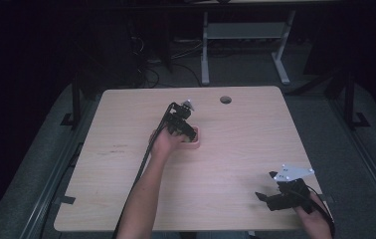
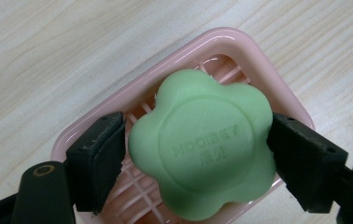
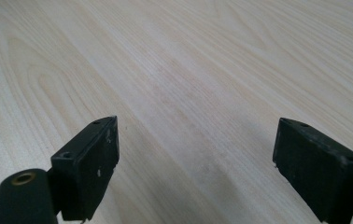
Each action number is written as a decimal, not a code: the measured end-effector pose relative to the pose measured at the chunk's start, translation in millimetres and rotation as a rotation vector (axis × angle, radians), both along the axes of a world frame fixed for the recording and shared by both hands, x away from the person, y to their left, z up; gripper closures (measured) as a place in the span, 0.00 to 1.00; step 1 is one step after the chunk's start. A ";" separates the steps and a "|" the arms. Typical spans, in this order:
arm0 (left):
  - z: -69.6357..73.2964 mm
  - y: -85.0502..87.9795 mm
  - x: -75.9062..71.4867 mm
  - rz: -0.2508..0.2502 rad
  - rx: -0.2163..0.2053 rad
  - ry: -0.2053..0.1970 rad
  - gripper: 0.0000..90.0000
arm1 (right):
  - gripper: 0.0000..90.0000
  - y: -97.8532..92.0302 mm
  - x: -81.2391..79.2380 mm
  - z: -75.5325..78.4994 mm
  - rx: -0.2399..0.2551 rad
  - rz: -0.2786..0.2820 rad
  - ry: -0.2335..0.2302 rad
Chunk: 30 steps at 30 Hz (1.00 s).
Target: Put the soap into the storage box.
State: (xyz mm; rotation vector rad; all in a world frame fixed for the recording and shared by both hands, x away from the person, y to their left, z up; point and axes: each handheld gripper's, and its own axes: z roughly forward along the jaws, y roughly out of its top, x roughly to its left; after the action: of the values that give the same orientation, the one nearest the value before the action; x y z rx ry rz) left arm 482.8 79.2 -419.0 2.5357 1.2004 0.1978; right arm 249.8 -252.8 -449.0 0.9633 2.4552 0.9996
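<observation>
A green flower-shaped soap (image 2: pixel 205 116) with raised letters sits between the jaws of my left gripper (image 2: pixel 197 151), which is shut on it. The right jaw presses its side; the left jaw stands at its edge. Just under it lies a pink soap dish (image 2: pixel 221 37) with a slatted floor, and the soap overhangs the dish's near rim. In the high view the left gripper (image 1: pixel 188 133) points down at the pink dish (image 1: pixel 196 143) in the middle of the table. My right gripper (image 1: pixel 263 198) rests low near the front right corner, open (image 3: pixel 195 163) over bare wood.
The light wooden table (image 1: pixel 235 159) has a round cable hole (image 1: pixel 225 99) near its far edge. Black cables trail from the left gripper along the forearm. Beyond the table stand the white legs of a desk (image 1: pixel 205 50) on a dark floor.
</observation>
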 end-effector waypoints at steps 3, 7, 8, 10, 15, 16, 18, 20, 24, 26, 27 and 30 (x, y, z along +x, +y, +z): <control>2.3 1.2 -0.9 0.007 -0.018 -0.005 0.23 | 0.16 -0.2 -0.2 0.0 0.002 -0.005 0.004; 5.0 1.8 -3.5 -0.007 -0.008 -0.013 0.23 | 0.16 -1.1 -0.4 0.0 0.005 -0.009 0.004; 6.1 2.0 -4.9 -0.010 -0.009 -0.025 0.23 | 0.16 -1.4 -0.3 0.0 0.005 -0.008 0.003; 8.8 3.8 -6.5 -0.010 -0.016 -0.033 0.23 | 0.16 -1.5 -0.2 -0.1 0.006 -0.009 0.002; 14.7 10.2 -11.0 -0.013 -0.026 -0.048 0.23 | 0.16 -0.6 -0.7 -0.2 0.005 -0.007 0.005; 15.9 11.2 -12.6 -0.012 -0.024 -0.054 0.23 | 0.15 -0.2 -0.8 -0.2 0.006 -0.009 0.006; 17.6 13.8 -14.8 -0.017 -0.027 -0.061 0.23 | 0.16 -0.5 -0.4 -0.3 -0.001 -0.006 0.004; 20.3 17.3 -17.8 -0.025 -0.038 -0.066 0.23 | 0.16 -0.1 -0.4 -0.7 0.004 -0.010 0.009; 25.2 22.0 -23.1 -0.040 -0.059 -0.068 0.23 | 0.16 -0.2 0.0 -1.0 0.002 -0.011 0.010; 27.5 23.2 -25.6 -0.040 -0.061 -0.079 0.23 | 0.16 -0.4 0.1 -1.2 0.002 -0.009 0.008; 28.7 23.7 -26.4 -0.041 -0.064 -0.082 0.23 | 0.16 -0.7 0.3 -1.4 -0.004 -0.007 0.006; 33.1 24.7 -29.5 -0.049 -0.075 -0.091 0.23 | 0.16 -0.8 -0.2 -1.3 -0.003 -0.015 0.015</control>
State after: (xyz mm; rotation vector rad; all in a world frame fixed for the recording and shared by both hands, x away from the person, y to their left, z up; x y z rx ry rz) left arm 453.3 103.9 -385.8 2.4603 1.0899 0.2492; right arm 249.6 -253.6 -450.3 0.9906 2.4568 0.9869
